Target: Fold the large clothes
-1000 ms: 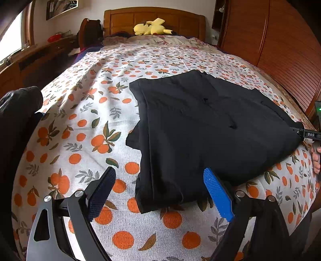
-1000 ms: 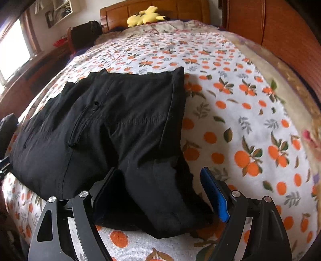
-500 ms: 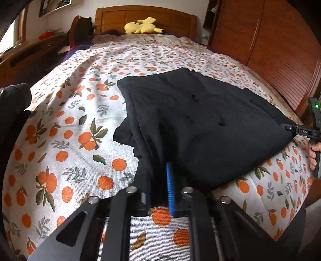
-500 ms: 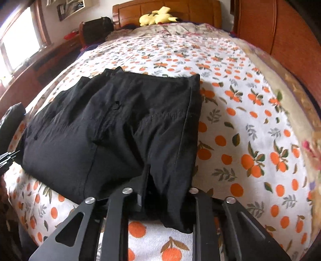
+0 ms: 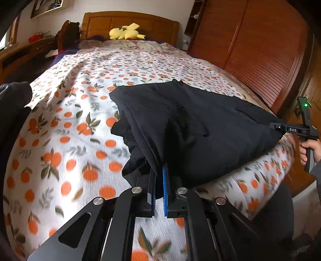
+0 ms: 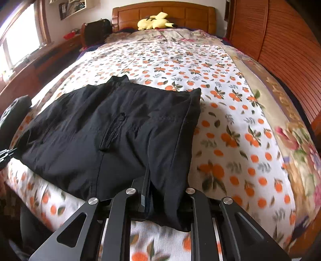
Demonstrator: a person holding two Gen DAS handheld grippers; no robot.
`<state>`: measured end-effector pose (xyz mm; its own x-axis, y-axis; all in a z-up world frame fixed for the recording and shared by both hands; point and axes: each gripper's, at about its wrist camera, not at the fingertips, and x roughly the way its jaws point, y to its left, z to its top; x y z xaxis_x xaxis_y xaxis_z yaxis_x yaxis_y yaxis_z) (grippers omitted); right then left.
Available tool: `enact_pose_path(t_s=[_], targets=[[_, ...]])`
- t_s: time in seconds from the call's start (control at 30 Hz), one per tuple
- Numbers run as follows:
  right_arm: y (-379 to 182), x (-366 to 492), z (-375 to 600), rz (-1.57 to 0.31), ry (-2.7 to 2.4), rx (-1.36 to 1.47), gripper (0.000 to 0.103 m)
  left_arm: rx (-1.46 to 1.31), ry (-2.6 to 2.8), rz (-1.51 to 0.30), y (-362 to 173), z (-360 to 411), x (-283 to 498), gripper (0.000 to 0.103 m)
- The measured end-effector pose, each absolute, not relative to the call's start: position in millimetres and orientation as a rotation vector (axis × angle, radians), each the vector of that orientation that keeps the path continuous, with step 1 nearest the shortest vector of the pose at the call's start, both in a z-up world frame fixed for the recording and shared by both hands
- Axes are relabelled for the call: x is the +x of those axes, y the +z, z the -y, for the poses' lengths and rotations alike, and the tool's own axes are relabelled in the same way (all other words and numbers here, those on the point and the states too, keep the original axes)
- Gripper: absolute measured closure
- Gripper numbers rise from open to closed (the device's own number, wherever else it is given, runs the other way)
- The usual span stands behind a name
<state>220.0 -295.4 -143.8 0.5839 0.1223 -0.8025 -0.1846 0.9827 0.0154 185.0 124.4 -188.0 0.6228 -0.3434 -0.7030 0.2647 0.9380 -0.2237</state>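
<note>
Left wrist view: left claw (image 5: 159, 186) clamped tight on the near edge of the black garment (image 5: 192, 128), a bunch of cloth pinched between the blue pads (image 5: 165, 192). From the claw the garment spreads up and to the right over the bed (image 5: 70, 124), its held edge lifted off the sheet. At the garment's far right corner the right claw (image 5: 277, 126) pinches the cloth, with the person's hand (image 5: 310, 147) on its handle. The sheet is white with an orange-fruit and leaf print. A wooden headboard (image 5: 130, 24) stands at the far end with a yellow plush toy (image 5: 125, 33) before it; a slatted wooden wardrobe (image 5: 260, 52) runs along the right.

Right wrist view: right claw (image 6: 147, 192) is narrow, jaws closing, with a fold of the black garment (image 6: 112, 130) gripped between them; loose cloth drapes over the right finger. The garment lies ahead and to the left of the claw, a zipped pocket (image 6: 113, 128) showing near its middle. The same printed bed (image 6: 230, 120), headboard (image 6: 162, 12) and plush toy (image 6: 155, 23) appear.

Only this view shows a bright window (image 6: 20, 40) on the left wall and a floral quilt border (image 6: 291, 128) along the bed's right side. Only the left view shows the hand and the other claw clearly.
</note>
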Motion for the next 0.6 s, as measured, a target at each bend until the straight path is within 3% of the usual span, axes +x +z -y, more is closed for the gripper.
enact_pose_path(t_s=[0.1,0.3,0.4,0.53,0.6], targets=[[-144,202,297,-0.938,0.186,-0.07,0.088,-0.098,-0.345,-0.824,-186,-124,167,0.098],[-142,194,302,-0.931,0.191,-0.082,0.074,-0.111,-0.3,-0.83,-190,-121,148,0.097],[-136,202,302,-0.919,0.207,-0.103,0.072,-0.121,-0.273,-0.834,-192,-121,147,0.097],[-124,217,303,-0.895,0.21,-0.123,0.054,-0.12,-0.251,-0.842,-193,-120,148,0.097],[-119,225,302,-0.878,0.209,-0.145,0.052,-0.122,-0.243,-0.844,-194,-119,148,0.097]])
